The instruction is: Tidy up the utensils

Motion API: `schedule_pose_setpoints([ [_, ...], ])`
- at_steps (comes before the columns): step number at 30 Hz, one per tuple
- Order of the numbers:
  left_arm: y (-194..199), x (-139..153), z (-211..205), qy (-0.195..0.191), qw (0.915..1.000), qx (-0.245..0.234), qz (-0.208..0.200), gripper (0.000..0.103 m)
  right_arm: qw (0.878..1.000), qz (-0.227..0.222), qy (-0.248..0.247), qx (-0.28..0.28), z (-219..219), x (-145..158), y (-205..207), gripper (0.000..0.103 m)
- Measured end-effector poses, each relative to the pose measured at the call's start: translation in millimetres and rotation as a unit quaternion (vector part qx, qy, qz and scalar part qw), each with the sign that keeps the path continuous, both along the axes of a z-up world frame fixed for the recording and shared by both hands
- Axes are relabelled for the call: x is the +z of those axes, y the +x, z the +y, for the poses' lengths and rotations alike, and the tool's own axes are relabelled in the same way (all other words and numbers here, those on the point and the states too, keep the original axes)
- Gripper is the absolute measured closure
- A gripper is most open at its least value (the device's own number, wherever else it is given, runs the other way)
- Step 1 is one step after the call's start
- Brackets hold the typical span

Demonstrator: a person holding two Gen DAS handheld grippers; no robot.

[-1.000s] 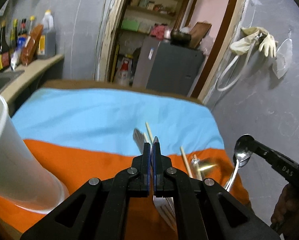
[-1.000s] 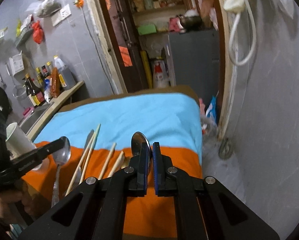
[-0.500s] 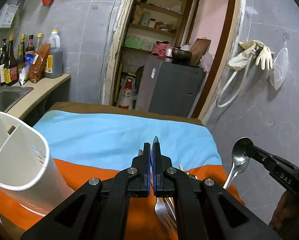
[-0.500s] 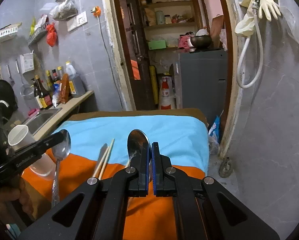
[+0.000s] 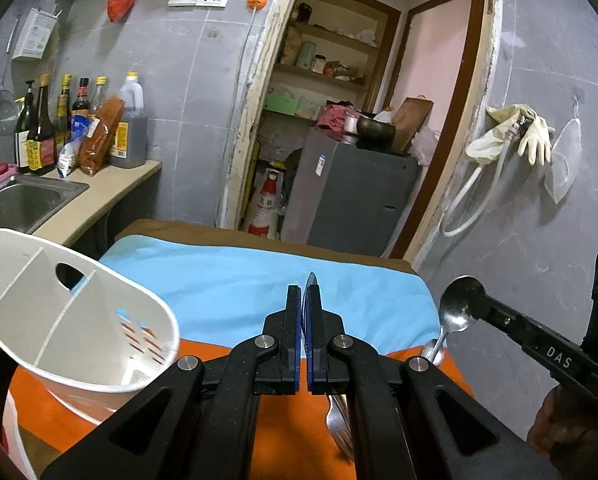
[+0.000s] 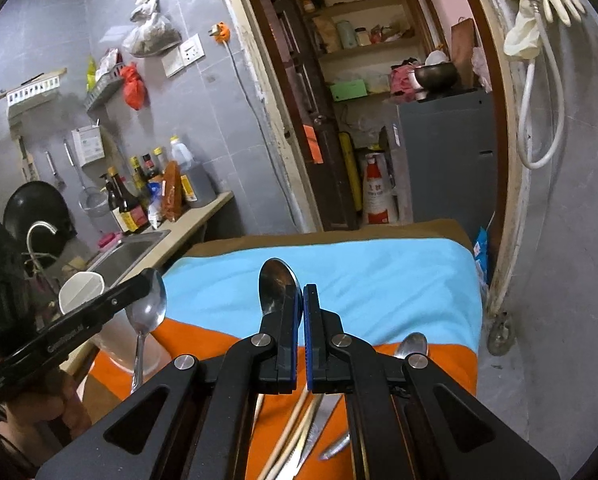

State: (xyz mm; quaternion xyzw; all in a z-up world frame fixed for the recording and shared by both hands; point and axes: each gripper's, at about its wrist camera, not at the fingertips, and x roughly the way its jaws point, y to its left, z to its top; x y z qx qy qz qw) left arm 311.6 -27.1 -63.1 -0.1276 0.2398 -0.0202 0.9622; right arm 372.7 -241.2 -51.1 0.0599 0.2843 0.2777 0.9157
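Polished steel catches the light on two spoons, one in each gripper, both lifted clear of the table. The left gripper [image 5: 303, 308] has its blue-padded jaws pressed almost together on a spoon [image 6: 149, 308]: from its own camera only the thin edge of the bowl shows above the fingertips, while the right wrist view shows the whole bowl facing the lens, oval and mirror-bright, with a slim handle hanging down beneath it. The right gripper [image 6: 302, 304] is likewise clamped nearly closed on a second spoon [image 5: 457, 308], whose rounded bowl stands up beside its left finger and shows dark reflections; in the left wrist view its handle hangs below the finger. A white plastic utensil holder [image 5: 71, 320] stands at the left of the table, just beside the left gripper, its inside split by thin partitions, with an oval hole in one partition and slots in its wall. The table wears a cloth [image 5: 259, 280] of light blue at the far side and orange at the near side. On the orange part lie a fork [image 5: 337, 428], pale wooden chopsticks [image 6: 295, 428], a knife [image 6: 319, 420] and a third spoon [image 6: 413, 344].
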Motion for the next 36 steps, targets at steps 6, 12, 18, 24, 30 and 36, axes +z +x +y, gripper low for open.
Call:
schedule_pose_setpoints([
  [6, -8.2, 19.7, 8.0, 0.004, 0.9995, 0.015, -0.027, 0.103, 0.999, -0.043, -0.005, -0.003, 8.9, 24.0, -9.5, 0.102],
  [12, -18.7, 57.5, 28.9, 0.016, 0.9968, 0.035, -0.070, 0.103, 0.997, -0.077, 0.001, -0.008, 24.6, 53.4, -16.2, 0.102],
  [18, -29.9, 90.0, 71.6, 0.035, 0.9915, 0.063, -0.108, 0.103, 0.994, -0.111, 0.013, -0.007, 53.5, 82.2, -25.8, 0.102],
  [24, -45.6, 109.0, 126.1, 0.044, 0.9857, 0.089, -0.136, 0.103, 0.990, -0.143, 0.017, -0.009, 95.7, 106.3, -43.2, 0.102],
  [30, -57.6, 114.5, 185.7, 0.054, 0.9786, 0.122, -0.157, 0.103, 0.986, -0.164, 0.009, -0.009, 143.7, 112.8, -63.4, 0.102],
  [36, -55.6, 101.7, 224.7, 0.069, 0.9715, 0.148, -0.172, 0.103, 0.979, -0.195, -0.051, -0.024, 191.8, 100.3, -78.9, 0.102],
])
